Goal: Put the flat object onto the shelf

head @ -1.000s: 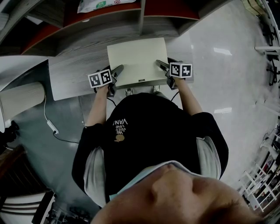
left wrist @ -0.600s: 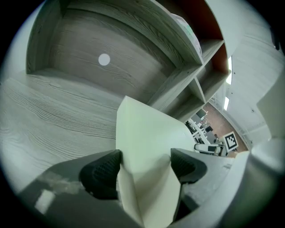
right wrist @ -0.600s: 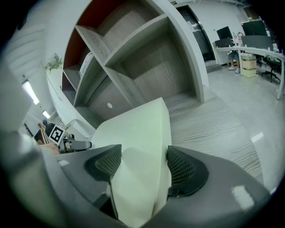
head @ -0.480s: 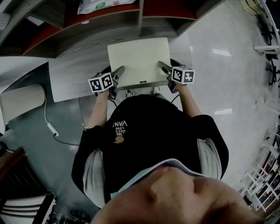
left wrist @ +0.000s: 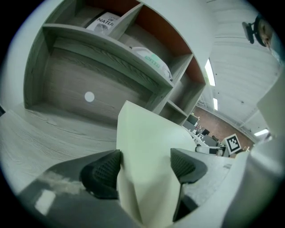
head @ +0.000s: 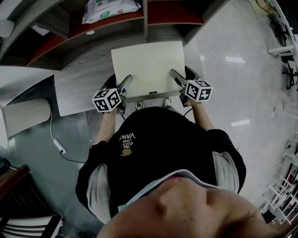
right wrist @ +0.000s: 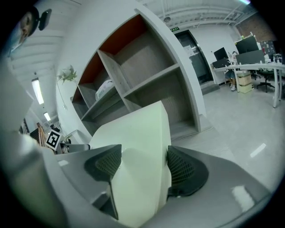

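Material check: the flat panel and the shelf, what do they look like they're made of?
Panel: pale cream, matte, no glare, flat and unbent with a visible edge thickness. It looks like coated board or plastic; I cannot tell which. Shelf: grey wood-grain pattern on smooth flat faces, likely laminate over board, with red-orange back panels in the upper compartments.

Matt cream flat object [head: 148, 65], grey wood-grain shelf [head: 84, 74], glossy floor [head: 242, 83], ribbed dark fingers [left wrist: 104, 171]

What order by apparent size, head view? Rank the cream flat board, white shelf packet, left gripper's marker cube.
Cream flat board
White shelf packet, cropped at top
Left gripper's marker cube, smallest despite being nearer
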